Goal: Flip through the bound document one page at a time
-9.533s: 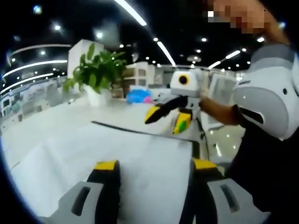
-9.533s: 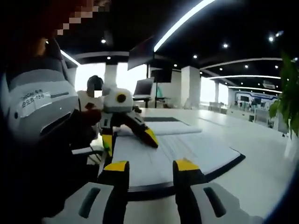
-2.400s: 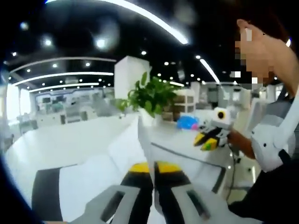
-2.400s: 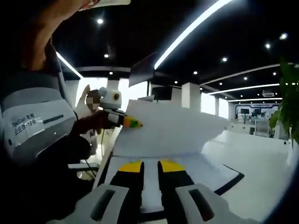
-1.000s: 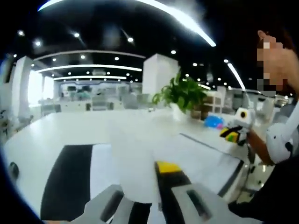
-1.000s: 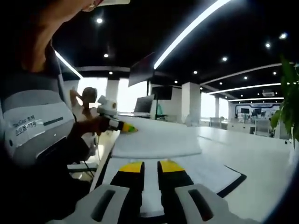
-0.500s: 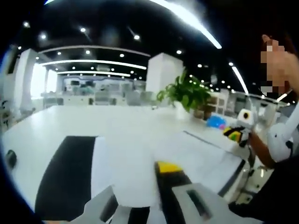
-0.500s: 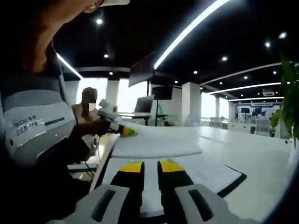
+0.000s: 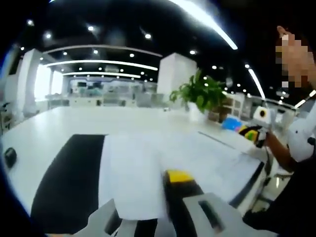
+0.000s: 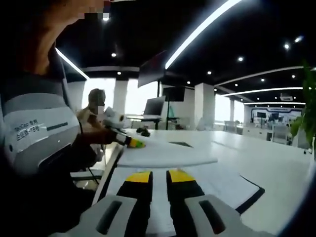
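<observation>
White desk surface [image 9: 54,128] runs the length of an open office lit by ceiling strips, with a potted plant [image 9: 201,96] standing at the far side of it. The bound document [image 9: 212,158] lies open and flat on this desk, its dark cover [image 9: 74,182] spread out to one side of the white pages.

The left gripper [image 9: 148,197] pinches one page [image 9: 136,182] between its jaws; the sheet drapes over one yellow-tipped jaw and hides it. This page is carried nearly level, low above the stack, on the side of the document away from the plant. In the right gripper view the same page [image 10: 165,155] hangs as a flat sheet just above the open pages, with the left gripper [image 10: 132,142] at its edge.

The right gripper [image 10: 159,178] has its jaws pressed together, with nothing visible between them, and it rests low over the near edge of the document.

Progress assessment: one page turn is almost complete but the page is not yet released. How many pages are already turned, and how many remain, cannot be determined. Remaining work: lay this page down, let go, then take the next single sheet.
</observation>
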### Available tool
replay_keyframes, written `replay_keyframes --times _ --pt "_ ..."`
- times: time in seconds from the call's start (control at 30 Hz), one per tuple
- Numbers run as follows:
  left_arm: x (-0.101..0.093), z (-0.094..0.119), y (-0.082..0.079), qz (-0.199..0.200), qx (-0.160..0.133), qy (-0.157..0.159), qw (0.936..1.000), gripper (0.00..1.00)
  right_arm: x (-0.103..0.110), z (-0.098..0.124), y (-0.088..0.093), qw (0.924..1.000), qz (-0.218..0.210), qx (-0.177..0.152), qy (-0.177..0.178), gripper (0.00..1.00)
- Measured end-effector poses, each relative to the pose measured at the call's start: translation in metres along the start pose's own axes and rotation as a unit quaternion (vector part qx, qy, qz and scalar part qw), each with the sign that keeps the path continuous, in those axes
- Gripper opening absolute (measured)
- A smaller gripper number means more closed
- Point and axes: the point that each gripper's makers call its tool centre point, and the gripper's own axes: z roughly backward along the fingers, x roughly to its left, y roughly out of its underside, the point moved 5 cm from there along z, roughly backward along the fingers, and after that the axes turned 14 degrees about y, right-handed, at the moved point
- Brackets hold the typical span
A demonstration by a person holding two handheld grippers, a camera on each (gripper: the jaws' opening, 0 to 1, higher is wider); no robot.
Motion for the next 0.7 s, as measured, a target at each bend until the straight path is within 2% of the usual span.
replay_keyframes --times 0.43,0.53,0.7 --pt "0.007 0.004 0.012 -0.042 0.018 -0.017 0.9988 0.07 0.003 -0.039 -0.007 0.9993 0.018 0.022 -0.024 0.14" --pt "0.007 0.004 0.012 -0.044 0.018 -0.017 0.9987 0.06 0.003 -0.041 -0.008 0.9992 0.020 0.023 -0.025 0.14" --pt "0.009 0.006 0.013 -0.043 0.013 -0.011 0.9989 0.06 0.003 -0.079 -0.017 0.9971 0.045 0.040 -0.046 0.14"
